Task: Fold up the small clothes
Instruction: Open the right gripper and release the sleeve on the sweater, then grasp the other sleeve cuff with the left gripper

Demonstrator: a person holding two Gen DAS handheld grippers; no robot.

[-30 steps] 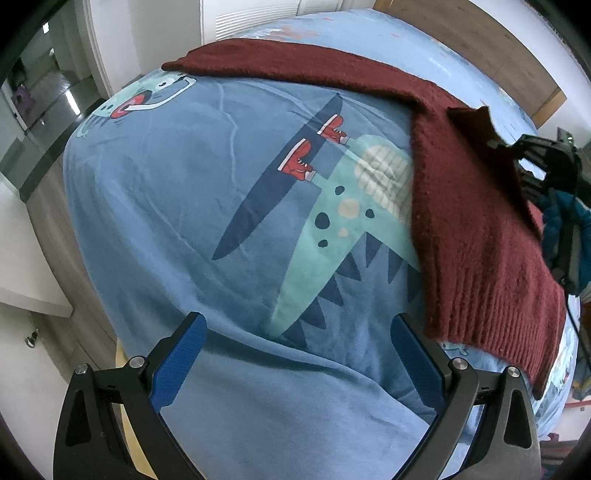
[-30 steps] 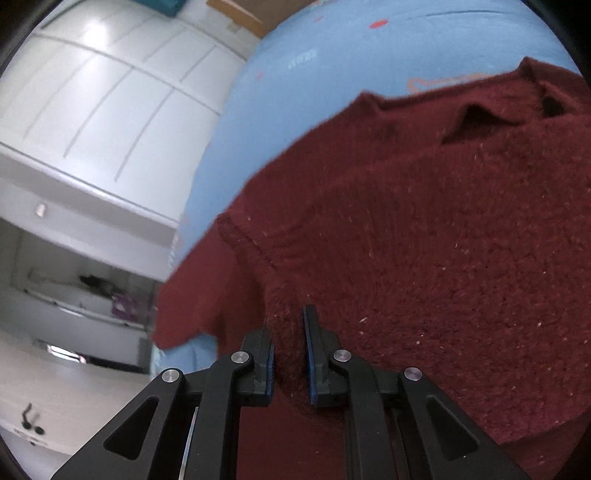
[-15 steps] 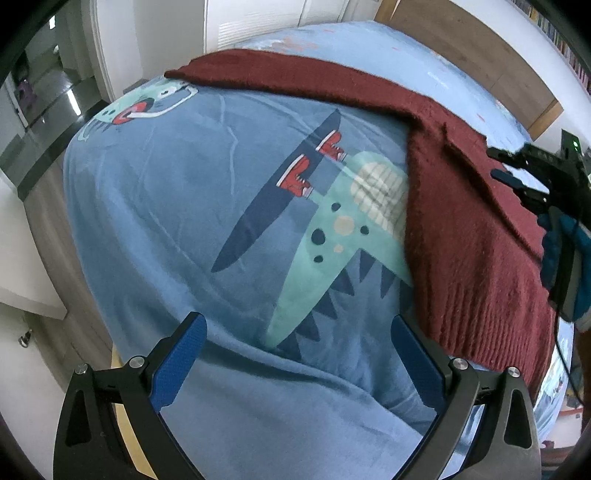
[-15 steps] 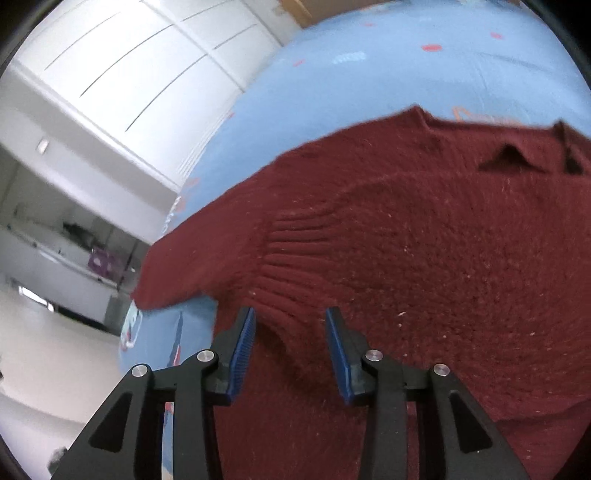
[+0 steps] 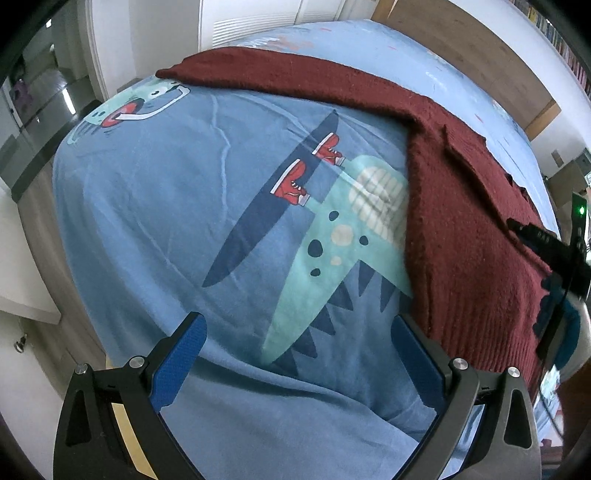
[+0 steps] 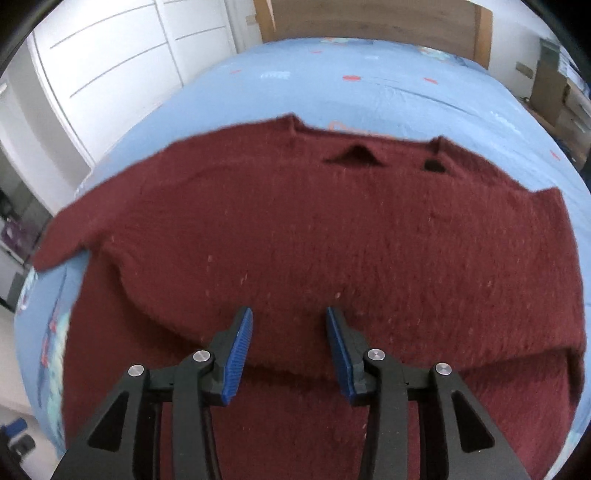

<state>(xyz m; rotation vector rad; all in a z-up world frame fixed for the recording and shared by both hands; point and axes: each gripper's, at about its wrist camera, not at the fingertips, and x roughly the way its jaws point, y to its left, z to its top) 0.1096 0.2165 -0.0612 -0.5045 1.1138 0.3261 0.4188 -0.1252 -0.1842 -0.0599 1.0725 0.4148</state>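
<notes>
A dark red knitted sweater (image 6: 332, 236) is spread on a bed covered by a blue dinosaur-print sheet (image 5: 207, 206), and everything else is placed here by reference to that sweater. In the right wrist view the sweater is seen lying mostly flat, with its neckline towards the wooden headboard (image 6: 369, 18) and one sleeve stretched out to the left, towards the white wardrobe doors (image 6: 110, 74). A folded layer of the knit is laid across the lower body of the sweater, its edge running just below the fingertips; this part of the picture is blurred, so it is probably the other sleeve or a turned-up hem, and which one cannot be told.

The right gripper (image 6: 290, 347) is held above the lower middle of the sweater, pointing steeply down. Its jaws are opening, and no fabric is pinched between the blue pads (image 6: 236, 354); only the sweater's surface is seen through the gap.

The left gripper (image 5: 295, 365) is held over bare sheet, to the left of the sweater's ribbed hem in its own view. Its jaws are spread wide and nothing is held between them. In that same view the right gripper's black body is seen at the far right edge, over the sweater.
</notes>
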